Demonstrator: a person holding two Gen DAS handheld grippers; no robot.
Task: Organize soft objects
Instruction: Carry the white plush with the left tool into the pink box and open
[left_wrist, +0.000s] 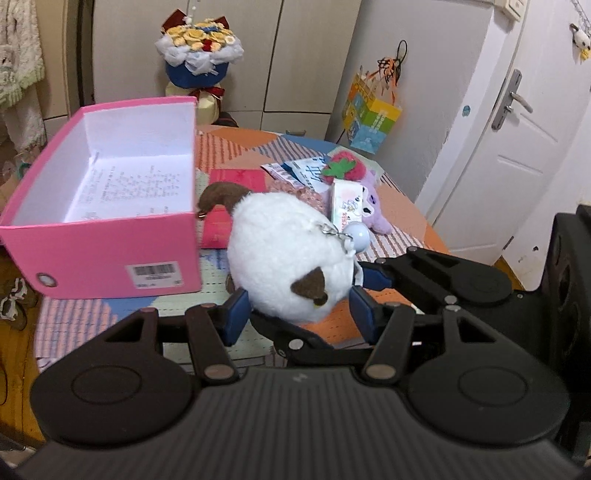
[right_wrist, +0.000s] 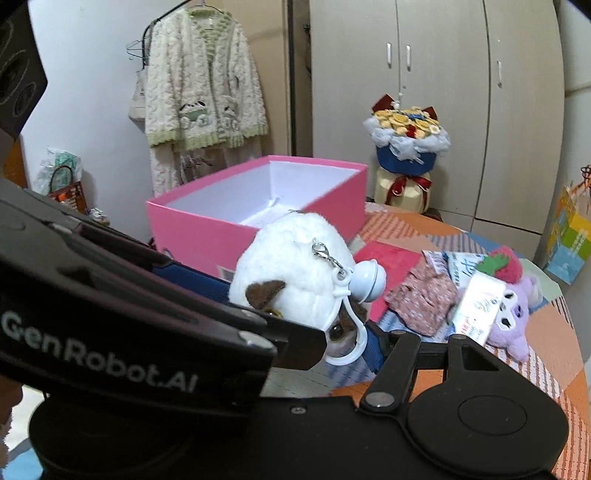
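A round white plush (left_wrist: 284, 251) with brown ears, a brown tail and a white ball charm (left_wrist: 356, 234) hangs above the table, just right of the open pink box (left_wrist: 110, 254). My left gripper (left_wrist: 299, 314) is shut on it, its blue pads (left_wrist: 236, 314) pressing both sides. My right gripper (left_wrist: 328, 302) comes in from the right and crosses under the left one, also shut on the plush. In the right wrist view the plush (right_wrist: 295, 266) hangs before the box (right_wrist: 192, 225). The left gripper (right_wrist: 262, 314) hides one finger of my right gripper (right_wrist: 299, 325).
On the patchwork tablecloth (left_wrist: 402, 206) lie a purple plush (right_wrist: 517, 321), a strawberry plush (right_wrist: 506, 267), a small white pack (right_wrist: 476, 299), a floral cloth (right_wrist: 421, 295) and a red envelope (left_wrist: 236, 179). A bouquet (left_wrist: 199, 48) stands behind the box. A cardigan (right_wrist: 203, 81) hangs on the wall.
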